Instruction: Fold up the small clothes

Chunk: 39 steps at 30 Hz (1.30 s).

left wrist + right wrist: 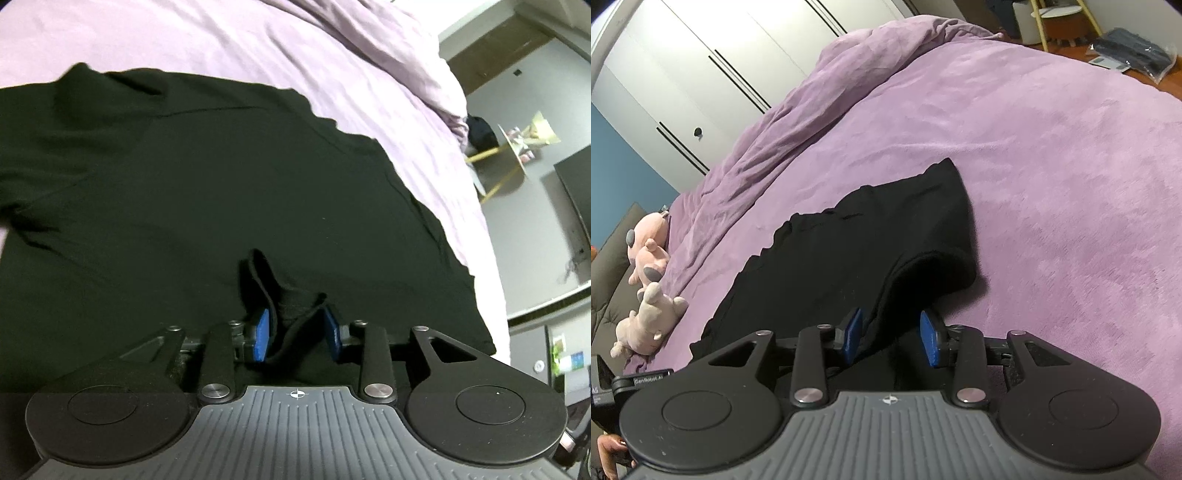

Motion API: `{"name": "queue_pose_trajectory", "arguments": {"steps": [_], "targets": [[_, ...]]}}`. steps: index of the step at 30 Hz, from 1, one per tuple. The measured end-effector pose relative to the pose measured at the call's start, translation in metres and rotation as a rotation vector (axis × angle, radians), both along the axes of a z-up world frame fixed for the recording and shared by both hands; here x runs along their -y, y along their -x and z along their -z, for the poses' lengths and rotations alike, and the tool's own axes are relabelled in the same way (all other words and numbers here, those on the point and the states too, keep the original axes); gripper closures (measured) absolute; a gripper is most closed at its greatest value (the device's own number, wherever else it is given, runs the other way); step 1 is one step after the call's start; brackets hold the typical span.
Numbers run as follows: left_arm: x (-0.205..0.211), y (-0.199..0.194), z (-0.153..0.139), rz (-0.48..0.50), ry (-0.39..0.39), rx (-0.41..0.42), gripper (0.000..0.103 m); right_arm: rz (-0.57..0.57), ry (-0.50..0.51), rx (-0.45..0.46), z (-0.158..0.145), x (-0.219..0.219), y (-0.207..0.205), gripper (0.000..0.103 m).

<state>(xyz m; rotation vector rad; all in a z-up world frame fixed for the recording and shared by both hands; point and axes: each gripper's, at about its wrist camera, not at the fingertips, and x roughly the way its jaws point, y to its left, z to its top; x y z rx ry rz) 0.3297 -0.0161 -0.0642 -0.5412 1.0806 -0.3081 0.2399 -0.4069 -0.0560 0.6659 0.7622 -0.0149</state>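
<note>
— Purple bedspread (1052,166) under everything, soft and rumpled; what's lying on it?

— One black garment (221,192), spread mostly flat across the bed, its near hem reaching right up to both tools. From the right wrist view a far corner (947,166) sticks out toward twelve o'clock, and the edge at about three o'clock is rolled up off the bedspread.

— How will it handle?

— I'd judge it light, limp and thin, knit by the look. It won't hold a shape, it'll sag between two grips and drag on that fuzzy cover. Not fragile, not slippery.

— Where to take it?

— At the near hem, two points well apart, so the fold line stays straight.

— And the tools?

— The left tool (297,334) has a bunched tuft of the hem between its blue pads (263,334); the pads stand a little apart, and the far one touches cloth, but I can't tell whether it truly pinches. The right tool (892,338) straddles the hem with its pads apart; cloth touches the left pad only, so its grip is loose at best.

— Anything else?

— Two plush toys (652,266) at nine o'clock, white wardrobe doors (701,66) beyond
</note>
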Motion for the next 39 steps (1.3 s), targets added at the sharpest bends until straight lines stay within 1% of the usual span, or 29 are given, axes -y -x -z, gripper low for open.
{"name": "queue_pose_trajectory", "arguments": {"steps": [1,2,3,4,6,9,10,11,13,15,17,18,20,21,22,24,25,28,29,30,31,32,33,34,35,36,38,39], "targets": [[0.003,-0.003,0.002,0.003,-0.011,-0.002,0.079,0.002,-0.001,-0.002,0.001,0.000,0.000,0.069],[0.006,-0.005,0.005,0.003,-0.024,-0.008,0.093,0.004,-0.003,-0.003,0.001,0.000,0.000,0.069],[0.007,-0.006,0.007,-0.003,-0.038,-0.017,0.094,0.004,-0.002,-0.001,0.000,0.000,0.000,0.069],[0.007,-0.005,0.006,-0.005,-0.036,-0.010,0.094,0.003,0.004,0.004,-0.001,-0.001,0.001,0.069],[0.006,0.000,-0.005,0.002,-0.049,0.032,0.095,0.002,0.028,0.013,-0.004,0.000,0.001,0.069],[-0.003,0.001,-0.033,0.011,-0.068,0.130,0.095,0.011,0.042,0.018,-0.007,0.005,-0.002,0.069],[-0.007,0.001,-0.044,0.004,-0.097,0.169,0.095,0.015,0.047,0.019,-0.009,0.006,-0.004,0.069],[-0.011,-0.001,-0.055,-0.005,-0.156,0.217,0.095,0.016,0.053,0.021,-0.010,0.007,-0.006,0.069],[-0.017,-0.006,-0.073,-0.034,-0.315,0.315,0.095,0.015,0.064,0.028,-0.013,0.006,-0.011,0.069],[-0.024,-0.013,-0.077,-0.056,-0.411,0.361,0.095,0.004,0.078,0.036,-0.015,0.003,-0.020,0.069],[-0.030,-0.023,-0.065,-0.041,-0.461,0.363,0.095,-0.001,0.092,0.025,-0.014,-0.001,-0.034,0.069],[-0.033,-0.027,-0.056,-0.028,-0.462,0.347,0.094,-0.009,0.092,0.018,-0.012,-0.003,-0.041,0.068],[-0.045,-0.034,-0.034,-0.008,-0.408,0.286,0.092,-0.031,0.097,-0.005,-0.007,-0.007,-0.059,0.065],[-0.052,-0.036,-0.025,-0.019,-0.374,0.260,0.087,-0.045,0.107,-0.019,-0.005,-0.010,-0.068,0.062],[-0.058,-0.036,-0.017,-0.035,-0.348,0.238,0.083,-0.059,0.125,-0.034,-0.001,-0.012,-0.078,0.061],[-0.073,-0.037,-0.006,-0.076,-0.278,0.203,0.065,-0.073,0.160,-0.063,0.006,-0.018,-0.092,0.060],[-0.078,-0.037,-0.003,-0.085,-0.248,0.193,0.061,-0.077,0.172,-0.079,0.010,-0.020,-0.099,0.060],[-0.093,-0.036,-0.003,-0.083,-0.129,0.193,0.049,-0.092,0.211,-0.069,0.014,-0.027,-0.105,0.060],[-0.097,-0.036,-0.004,-0.081,-0.083,0.201,0.044,-0.099,0.230,-0.065,0.013,-0.030,-0.106,0.063],[-0.100,-0.037,-0.005,-0.084,-0.052,0.199,0.040,-0.108,0.257,-0.061,0.013,-0.033,-0.106,0.072],[-0.103,-0.039,-0.003,-0.085,-0.012,0.187,0.039,-0.116,0.282,-0.056,0.013,-0.036,-0.105,0.079],[-0.105,-0.042,-0.001,-0.084,0.017,0.168,0.038,-0.122,0.310,-0.053,0.013,-0.040,-0.105,0.088],[-0.106,-0.044,0.002,-0.085,0.027,0.143,0.039,-0.126,0.333,-0.046,0.012,-0.042,-0.104,0.091],[-0.104,-0.046,0.005,-0.085,0.013,0.123,0.041,-0.129,0.353,-0.036,0.011,-0.043,-0.102,0.095],[-0.101,-0.047,0.007,-0.083,-0.015,0.113,0.049,-0.124,0.386,-0.028,0.009,-0.045,-0.101,0.097],[-0.097,-0.048,0.009,-0.076,-0.056,0.108,0.066,-0.109,0.425,-0.016,0.006,-0.046,-0.097,0.100],[-0.088,-0.047,0.009,-0.050,-0.148,0.126,0.089,-0.086,0.470,-0.004,0.003,-0.044,-0.094,0.100],[-0.085,-0.046,0.007,-0.037,-0.164,0.146,0.091,-0.075,0.483,-0.008,0.003,-0.042,-0.093,0.100]]}}
